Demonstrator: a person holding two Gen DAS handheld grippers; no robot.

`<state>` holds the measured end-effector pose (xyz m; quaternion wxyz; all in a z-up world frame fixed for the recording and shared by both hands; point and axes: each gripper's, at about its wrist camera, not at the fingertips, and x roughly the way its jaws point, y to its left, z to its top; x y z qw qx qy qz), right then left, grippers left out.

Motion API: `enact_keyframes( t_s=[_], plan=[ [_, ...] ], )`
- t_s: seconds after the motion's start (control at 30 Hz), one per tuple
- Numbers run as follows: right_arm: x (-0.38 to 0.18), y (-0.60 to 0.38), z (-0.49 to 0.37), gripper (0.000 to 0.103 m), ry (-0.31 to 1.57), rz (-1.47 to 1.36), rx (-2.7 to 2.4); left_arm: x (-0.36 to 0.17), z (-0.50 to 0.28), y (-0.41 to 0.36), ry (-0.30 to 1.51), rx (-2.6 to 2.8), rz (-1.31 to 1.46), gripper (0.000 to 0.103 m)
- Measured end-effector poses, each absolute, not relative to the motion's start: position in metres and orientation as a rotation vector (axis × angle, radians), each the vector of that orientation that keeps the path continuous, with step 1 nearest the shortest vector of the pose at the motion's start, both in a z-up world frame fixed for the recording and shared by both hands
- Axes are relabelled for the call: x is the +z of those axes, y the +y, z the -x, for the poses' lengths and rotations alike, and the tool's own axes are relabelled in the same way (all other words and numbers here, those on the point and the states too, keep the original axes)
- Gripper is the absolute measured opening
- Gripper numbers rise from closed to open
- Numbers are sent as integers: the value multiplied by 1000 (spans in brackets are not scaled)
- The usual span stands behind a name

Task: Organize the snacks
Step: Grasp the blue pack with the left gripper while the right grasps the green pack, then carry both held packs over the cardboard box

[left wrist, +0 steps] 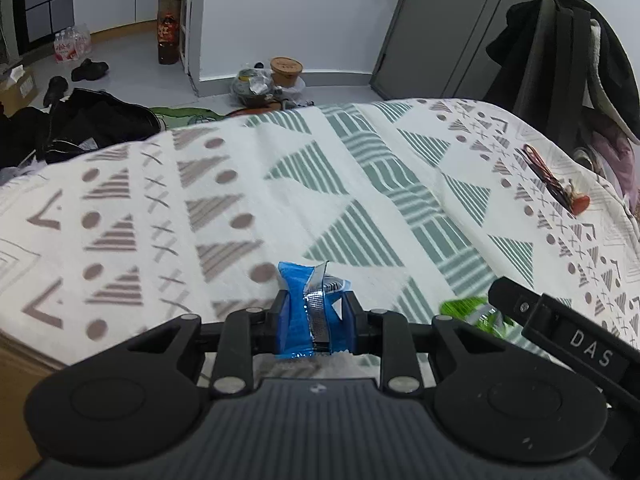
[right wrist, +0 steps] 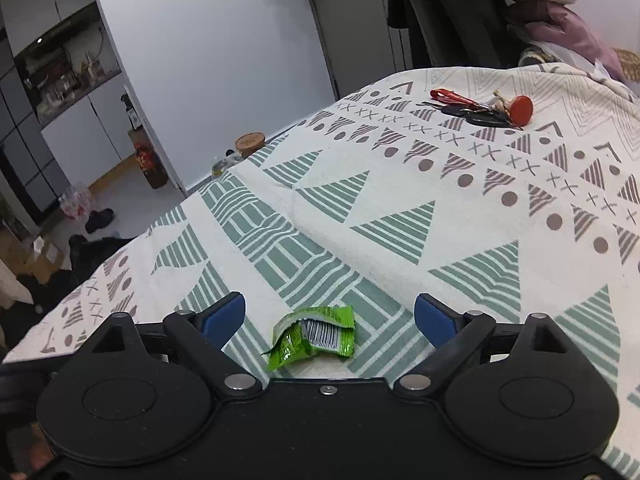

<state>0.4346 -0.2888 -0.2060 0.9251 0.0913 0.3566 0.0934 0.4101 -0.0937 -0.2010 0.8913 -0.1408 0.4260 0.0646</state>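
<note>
Blue packet point(left wrist: 306, 312), green packet point(right wrist: 316, 336), green-and-brown geometric cloth point(right wrist: 400, 208).

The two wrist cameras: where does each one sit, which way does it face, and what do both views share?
Left wrist: sits on the left gripper, looking forward over the patterned cloth toward a grey door; its own fingers are shut on a blue snack packet, and part of the right gripper shows.
Right wrist: sits on the right gripper, looking across the cloth toward a white wall; its open fingers flank a green snack packet lying on the cloth.
Shared: the cloth, the green packet, the keys.
</note>
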Motion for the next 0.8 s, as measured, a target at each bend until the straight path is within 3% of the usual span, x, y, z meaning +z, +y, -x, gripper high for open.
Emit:
enact_keyframes(
  t_s=[0.2,0.23,0.33,0.53,0.57,0.8],
  plan=[
    [-217,-276,-446,83,767,-157,190,-196,-410,-73,880,184,289,26],
    [-220,-274,-448,78,778,-149,188,-196,-410,-71,879,193,288,26],
    [-229,-267,-450,50,842,-112,181,-194,-407,-64,883,215,292,26],
    [-214,-270,-442,39,830,-160,251,-184,-397,-59,876,228,288,26],
    [-211,-269,-440,29,826,-166,266,-180,-395,-59,871,228,285,26],
    [-189,-254,-426,29,787,-153,344,-155,-379,-51,832,251,274,26]
  ],
)
